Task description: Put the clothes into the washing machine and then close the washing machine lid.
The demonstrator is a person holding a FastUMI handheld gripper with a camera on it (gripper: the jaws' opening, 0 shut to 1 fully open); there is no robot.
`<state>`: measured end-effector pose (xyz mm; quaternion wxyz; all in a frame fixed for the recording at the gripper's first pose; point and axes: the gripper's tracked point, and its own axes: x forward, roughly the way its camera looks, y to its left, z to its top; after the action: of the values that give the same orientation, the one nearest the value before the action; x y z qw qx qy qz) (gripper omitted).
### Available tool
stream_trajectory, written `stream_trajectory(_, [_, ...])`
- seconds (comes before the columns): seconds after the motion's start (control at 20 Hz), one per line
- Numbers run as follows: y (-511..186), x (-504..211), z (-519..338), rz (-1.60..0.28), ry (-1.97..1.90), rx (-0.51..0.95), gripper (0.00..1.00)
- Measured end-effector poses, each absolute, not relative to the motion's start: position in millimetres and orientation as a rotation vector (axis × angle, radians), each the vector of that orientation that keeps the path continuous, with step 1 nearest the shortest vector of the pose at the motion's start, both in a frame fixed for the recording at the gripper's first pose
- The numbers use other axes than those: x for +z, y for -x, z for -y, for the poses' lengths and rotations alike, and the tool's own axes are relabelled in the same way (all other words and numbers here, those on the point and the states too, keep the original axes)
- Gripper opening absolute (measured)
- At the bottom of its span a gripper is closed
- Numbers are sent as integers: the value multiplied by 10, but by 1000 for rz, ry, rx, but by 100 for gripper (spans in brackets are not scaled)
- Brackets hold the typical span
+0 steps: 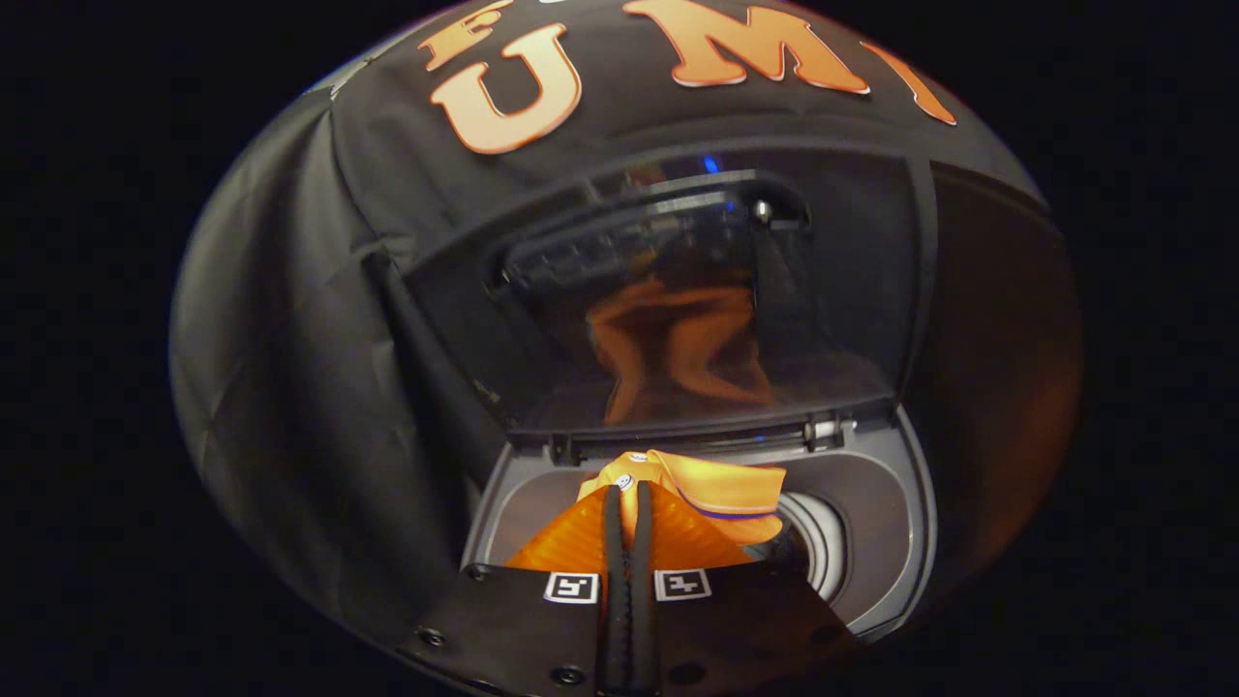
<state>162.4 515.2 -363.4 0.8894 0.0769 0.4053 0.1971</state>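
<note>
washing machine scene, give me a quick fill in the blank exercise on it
1. The washing machine lid stands ____.
2. The gripper has its fingers shut on an ____ garment.
3. The garment hangs over the machine's ____.

Missing words: open; orange; drum

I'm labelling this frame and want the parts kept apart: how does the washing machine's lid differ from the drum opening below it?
The lid stands raised, hinged at the back; the drum opening lies low, facing up. The lid is a dark glossy pane that mirrors the orange garment; the opening shows pale ribbed rings. The garment, pinched in the shut gripper, hangs over the opening, apart from the lid. Both belong to the same grey machine.
</note>
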Motion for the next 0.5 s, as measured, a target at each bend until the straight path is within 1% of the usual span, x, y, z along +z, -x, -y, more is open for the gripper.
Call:
stream_trajectory(0.15, [-1623, -4165, -5114, -931, -121, 380, 8])
stream_trajectory(0.3, [-1521, -4773, -5082, -1101, -117, 332, 8])
stream_trajectory(0.4, [-1437, -4931, -5067, -1180, -147, 276, 8])
stream_trajectory(0.5, [-1439, -4960, -5063, -1203, -144, 274, 8])
